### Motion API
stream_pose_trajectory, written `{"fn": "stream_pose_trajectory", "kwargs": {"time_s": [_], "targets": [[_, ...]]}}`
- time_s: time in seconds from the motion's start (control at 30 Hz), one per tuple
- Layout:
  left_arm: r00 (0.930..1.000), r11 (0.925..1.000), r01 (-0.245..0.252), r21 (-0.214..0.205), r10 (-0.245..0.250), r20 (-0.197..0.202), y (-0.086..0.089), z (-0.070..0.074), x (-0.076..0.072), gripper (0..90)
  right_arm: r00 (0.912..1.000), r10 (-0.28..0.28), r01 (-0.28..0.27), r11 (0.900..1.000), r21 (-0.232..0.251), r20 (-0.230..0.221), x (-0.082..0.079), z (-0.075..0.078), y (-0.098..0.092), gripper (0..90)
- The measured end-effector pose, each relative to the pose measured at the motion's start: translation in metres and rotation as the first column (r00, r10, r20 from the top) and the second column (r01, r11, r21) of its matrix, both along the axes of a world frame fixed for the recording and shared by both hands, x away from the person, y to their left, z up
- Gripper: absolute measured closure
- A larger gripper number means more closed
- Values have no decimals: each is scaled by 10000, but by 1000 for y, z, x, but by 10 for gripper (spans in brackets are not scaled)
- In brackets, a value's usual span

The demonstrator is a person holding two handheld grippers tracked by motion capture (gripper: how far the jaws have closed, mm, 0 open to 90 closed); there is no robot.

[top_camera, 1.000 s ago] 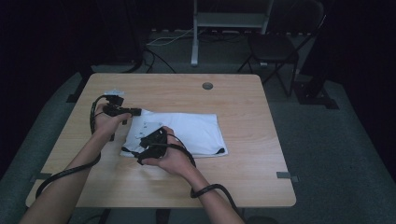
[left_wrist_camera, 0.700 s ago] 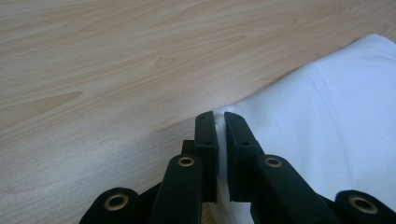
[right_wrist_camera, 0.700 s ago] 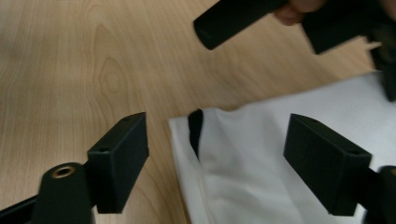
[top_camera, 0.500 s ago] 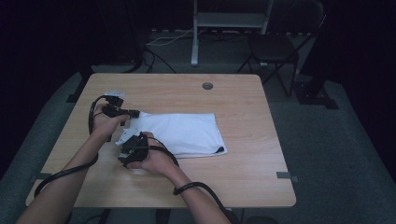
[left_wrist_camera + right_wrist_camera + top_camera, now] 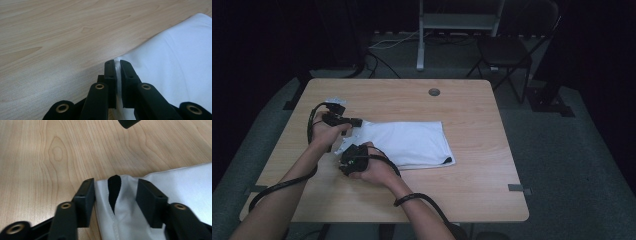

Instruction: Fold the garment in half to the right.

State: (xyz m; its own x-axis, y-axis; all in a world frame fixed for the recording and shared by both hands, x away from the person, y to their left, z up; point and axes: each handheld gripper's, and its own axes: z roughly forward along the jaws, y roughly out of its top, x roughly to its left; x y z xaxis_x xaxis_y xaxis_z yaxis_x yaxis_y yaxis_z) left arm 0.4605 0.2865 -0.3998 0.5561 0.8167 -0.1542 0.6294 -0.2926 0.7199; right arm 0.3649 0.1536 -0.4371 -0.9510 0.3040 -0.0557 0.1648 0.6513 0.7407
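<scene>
- Left gripper view: we see the two black jaws of our left gripper (image 5: 117, 67) pressed together on a thin fold at the edge of the folded white cloth garment (image 5: 175, 70), with a sliver of white fabric caught between the pads.
- From that pinch the white garment spreads to the right and toward the top of this view, smooth and flat, while the light wooden table (image 5: 62, 37) lies bare to the left of the jaws.
- In the right gripper view, our right gripper (image 5: 116, 195) has its jaws part-way apart and they have just been closing; a puckered corner of the white garment sits between them, with a dark slit-like opening in the fabric in the middle of the gap.
- The left pad there stands right at the hemmed edge of the fabric; the right pad rests over the cloth. We cannot tell that either pad presses on it yet.
- In the high view, the left gripper (image 5: 343, 120) is at the far left corner of the garment (image 5: 412, 142) and the right gripper (image 5: 353, 159) at the near left corner, the two near each other.
- The garment lies flat a little left of the table's (image 5: 472, 190) middle, stretching away to the right of both grippers.
- A small round hole (image 5: 434, 92) sits in the tabletop beyond the garment, well apart from it.
</scene>
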Motion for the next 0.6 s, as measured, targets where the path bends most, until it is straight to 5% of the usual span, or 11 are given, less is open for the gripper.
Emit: {"fn": "stream_pose_trajectory", "kwargs": {"time_s": [0.33, 0.5, 0.6], "targets": [[10000, 10000, 60, 37, -61, 18, 0, 0, -4, 849, 9979, -654, 654, 9977, 191, 31, 0, -2, -3, 770], [10000, 9999, 93, 75, -93, -7, 0, 0, -5, 852, 9960, -850, 849, 9964, 49, 291, -4, -1, -1, 790], [9999, 9998, 144, 135, -145, 60, 0, 2, -5, 853, 9952, -954, 946, 9949, 361, 200, -6, 1, -3, 790]]}}
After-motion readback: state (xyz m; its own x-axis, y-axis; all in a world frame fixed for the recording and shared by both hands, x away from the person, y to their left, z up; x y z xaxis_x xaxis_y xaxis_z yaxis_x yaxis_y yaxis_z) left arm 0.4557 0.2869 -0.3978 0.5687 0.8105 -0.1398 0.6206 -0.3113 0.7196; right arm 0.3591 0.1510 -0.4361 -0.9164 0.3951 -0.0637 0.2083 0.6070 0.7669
